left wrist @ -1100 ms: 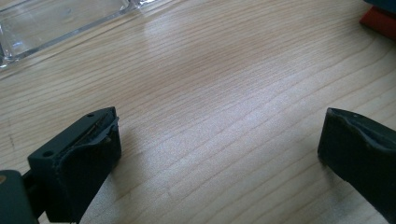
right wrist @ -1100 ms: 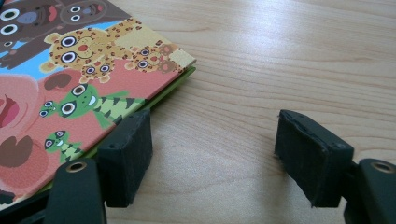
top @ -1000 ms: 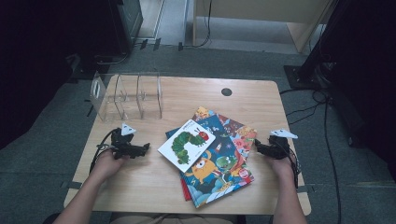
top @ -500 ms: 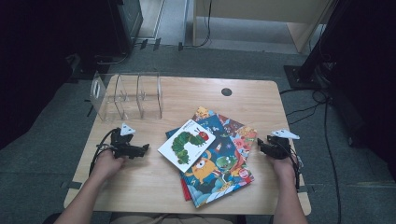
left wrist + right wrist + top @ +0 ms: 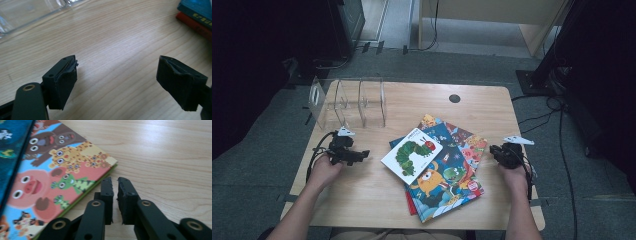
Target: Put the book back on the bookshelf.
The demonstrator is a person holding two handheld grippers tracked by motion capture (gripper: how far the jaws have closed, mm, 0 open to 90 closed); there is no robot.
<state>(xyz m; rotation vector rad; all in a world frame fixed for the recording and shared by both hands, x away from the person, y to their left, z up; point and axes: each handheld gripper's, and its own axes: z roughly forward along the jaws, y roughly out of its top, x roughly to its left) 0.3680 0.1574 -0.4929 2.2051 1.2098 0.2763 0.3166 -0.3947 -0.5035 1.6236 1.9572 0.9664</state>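
My right tongs (image 5: 115, 182) have just been closing on nothing — almost together at the book stack's (image 5: 447, 165) three o'clock. My left tongs (image 5: 117, 80) are wide apart. Shut like this, they could push the books instead of grabbing.

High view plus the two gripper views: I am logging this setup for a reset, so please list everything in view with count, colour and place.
Table: one, light wood, centre.
Rack: one, clear plastic with dividers, back left of the table.
Books: a fanned stack, at least three, colourful covers, table centre right.
Caterpillar book: one, white with a green caterpillar, on top of the stack.
Hole: one, dark, back of the table.
Cables: several, black, floor at right.
Left tongs: one, black, open over bare wood near the rack.
Right tongs: one, black, have just been closing, nothing between, beside the animal book corner.
Forearms: two, from the bottom edge.
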